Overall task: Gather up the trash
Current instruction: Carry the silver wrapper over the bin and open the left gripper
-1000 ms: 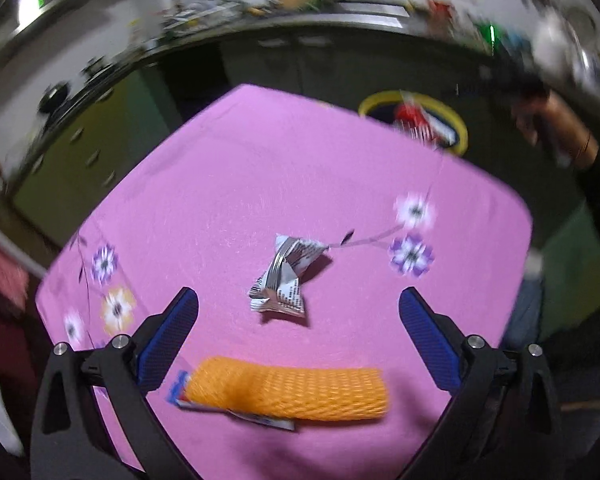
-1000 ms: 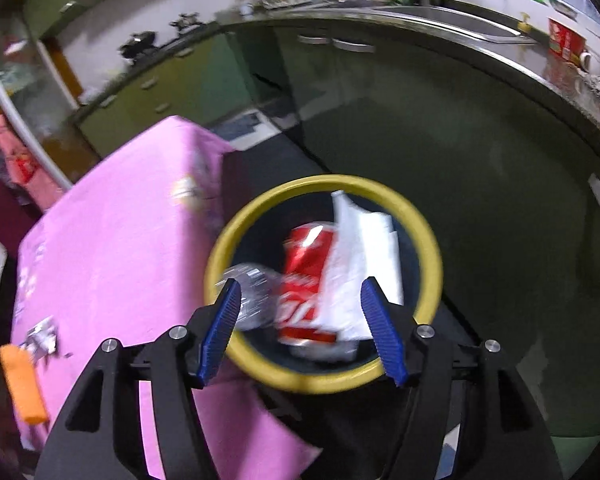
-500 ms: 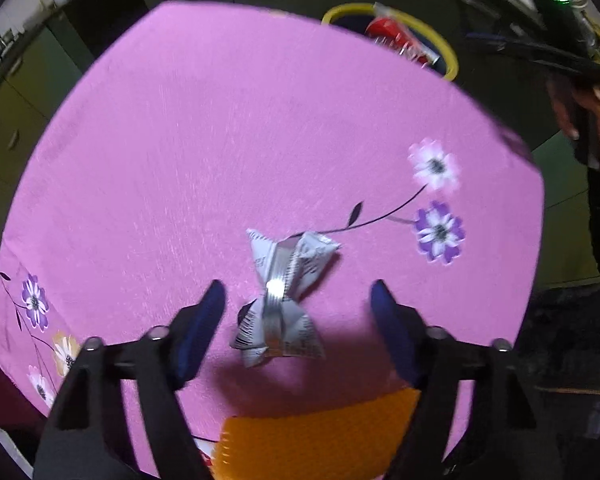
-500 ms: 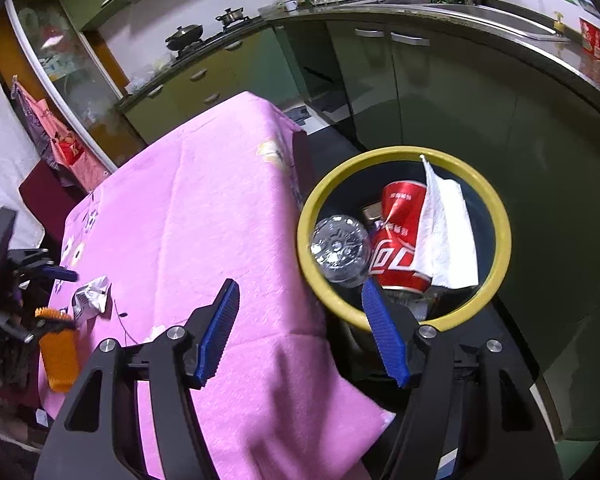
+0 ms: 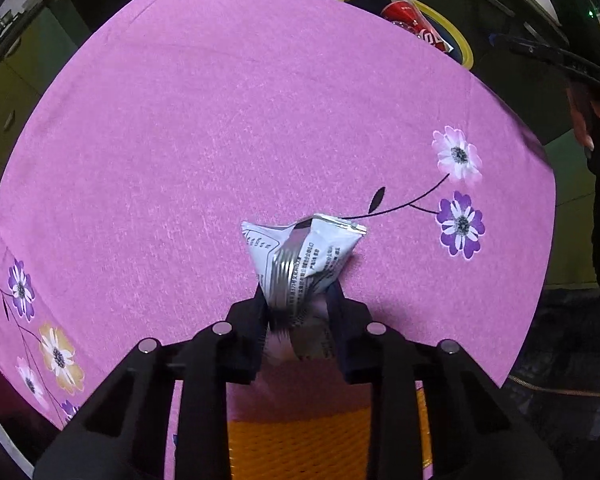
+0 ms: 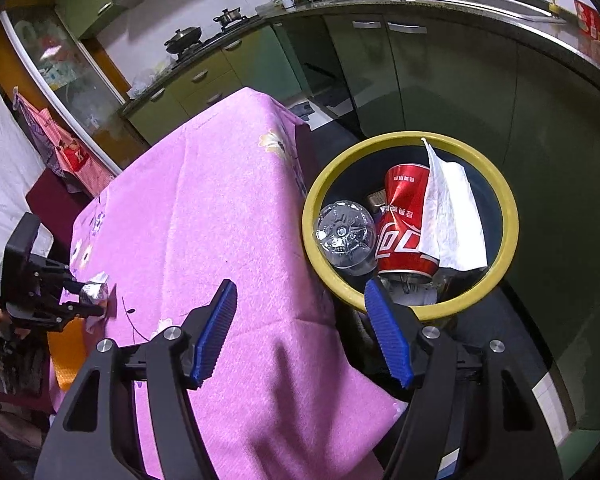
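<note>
Left tongs [image 5: 298, 308] pinch crumpled silver printed wrapper [image 5: 304, 256] low over pink flowered bench [image 5: 220, 120]; wrapper's lower end hidden between fingers. Orange mesh sleeve [image 5: 300, 440] half-covered beneath. Right tongs [image 6: 300, 332] wide, empty, beside yellow-rimmed bin [image 6: 504, 216].

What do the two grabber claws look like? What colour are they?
Both are black plastic claws with two long fingers and shiny silver bolts. The right gripper has bright blue ridged pads inside its fingers. The left gripper looks dark all over from here; its pads are hidden.
</note>
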A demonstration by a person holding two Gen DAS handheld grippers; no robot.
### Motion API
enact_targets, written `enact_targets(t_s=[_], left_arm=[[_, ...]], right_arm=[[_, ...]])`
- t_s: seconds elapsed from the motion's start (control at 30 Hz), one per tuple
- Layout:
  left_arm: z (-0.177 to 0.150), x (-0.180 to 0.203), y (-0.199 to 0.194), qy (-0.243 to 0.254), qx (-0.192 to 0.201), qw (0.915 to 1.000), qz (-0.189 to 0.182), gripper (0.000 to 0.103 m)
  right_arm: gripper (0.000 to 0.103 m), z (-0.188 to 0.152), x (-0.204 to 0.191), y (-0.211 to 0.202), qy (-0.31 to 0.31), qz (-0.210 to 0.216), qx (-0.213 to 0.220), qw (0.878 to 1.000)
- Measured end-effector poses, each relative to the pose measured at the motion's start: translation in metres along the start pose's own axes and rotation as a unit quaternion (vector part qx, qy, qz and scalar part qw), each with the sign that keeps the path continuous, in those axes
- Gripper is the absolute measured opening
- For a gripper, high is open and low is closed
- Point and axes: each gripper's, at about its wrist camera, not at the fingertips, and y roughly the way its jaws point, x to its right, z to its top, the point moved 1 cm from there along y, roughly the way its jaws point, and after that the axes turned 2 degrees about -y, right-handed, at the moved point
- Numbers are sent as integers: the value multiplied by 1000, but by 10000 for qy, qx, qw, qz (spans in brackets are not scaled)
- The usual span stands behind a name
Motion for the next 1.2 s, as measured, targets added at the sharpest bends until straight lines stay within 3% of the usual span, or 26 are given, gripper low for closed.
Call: enact_targets(t_s=[0.23,0.5,0.57,0.67,0.83,0.97,1.1,1.2], left_arm=[[24,18,-29,97,291,9994,-150,26],[139,81,-54,862,738,9913,-663,26],[178,102,-44,1097,791,9882,-722,26],[234,125,-18,1519,894,9832,-476,26],[302,132,29,1425,819,9847,-578,26],[331,134,63,1289,692,9876,-565,27],[341,131,83,1230,593,9890,-568,31],[347,132,93,1192,563,9901,-492,53]], right_arm=[[66,-3,14,-19,179,-22,229,9996],[67,-18,50,-47,608,-123,499,9968],[67,-25,61,-52,723,-148,528,9959],[67,-37,77,-61,938,-180,574,9938],[67,-54,105,-75,1261,-264,625,9897],[67,-60,121,-77,1420,-327,572,9877],[67,-62,130,-75,1479,-304,538,9871],[67,-61,130,-74,1457,-266,531,9875]])
